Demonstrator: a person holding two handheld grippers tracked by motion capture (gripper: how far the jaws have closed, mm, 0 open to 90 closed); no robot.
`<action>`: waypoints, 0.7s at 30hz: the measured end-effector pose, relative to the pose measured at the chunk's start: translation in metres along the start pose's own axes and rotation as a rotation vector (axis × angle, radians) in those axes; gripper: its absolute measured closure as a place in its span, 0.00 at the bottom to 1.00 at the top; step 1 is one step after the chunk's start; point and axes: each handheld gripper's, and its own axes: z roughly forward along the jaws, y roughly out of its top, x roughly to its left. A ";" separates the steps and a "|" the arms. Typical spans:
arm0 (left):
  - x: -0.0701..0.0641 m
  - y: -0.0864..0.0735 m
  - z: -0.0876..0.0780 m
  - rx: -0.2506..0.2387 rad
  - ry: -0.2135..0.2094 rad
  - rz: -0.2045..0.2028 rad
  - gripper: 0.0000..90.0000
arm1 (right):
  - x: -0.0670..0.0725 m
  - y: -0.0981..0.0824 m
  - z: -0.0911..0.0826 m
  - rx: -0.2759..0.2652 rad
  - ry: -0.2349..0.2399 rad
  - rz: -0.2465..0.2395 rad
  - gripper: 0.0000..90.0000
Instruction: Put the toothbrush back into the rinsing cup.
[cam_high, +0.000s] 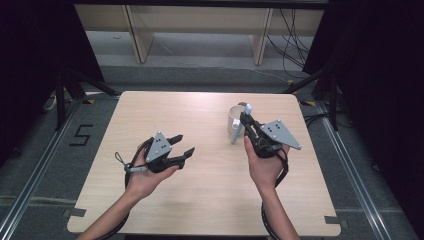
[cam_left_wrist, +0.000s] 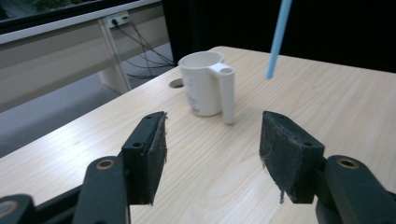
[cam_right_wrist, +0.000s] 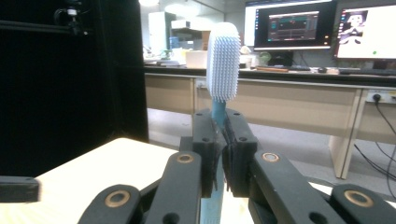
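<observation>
1. Left gripper (cam_high: 181, 144): my jaws spread wide, nothing between them, cup (cam_left_wrist: 202, 83) ahead of them.
2. Right gripper (cam_right_wrist: 219, 154): I have it clamped on the toothbrush (cam_right_wrist: 222, 63), bristles up, handle end just beside the cup, presumably ready for dropping in.

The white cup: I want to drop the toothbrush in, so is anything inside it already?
The left gripper view shows the rim and upper inner wall of the white cup, and nothing shows there. Its bottom is hidden by the near wall, so I cannot tell.

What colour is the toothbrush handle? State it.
Light blue; the toothbrush handle shows best in the left gripper view.
</observation>
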 end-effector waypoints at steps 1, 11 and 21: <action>0.003 -0.003 -0.003 0.001 0.008 -0.002 0.45 | -0.002 0.001 0.000 -0.006 -0.003 -0.005 0.95; 0.031 -0.034 -0.028 0.006 0.089 -0.041 0.43 | -0.012 0.005 0.004 -0.005 -0.033 -0.009 0.95; 0.043 -0.055 -0.047 -0.004 0.150 -0.103 0.40 | -0.018 0.009 0.011 -0.010 -0.050 -0.011 0.95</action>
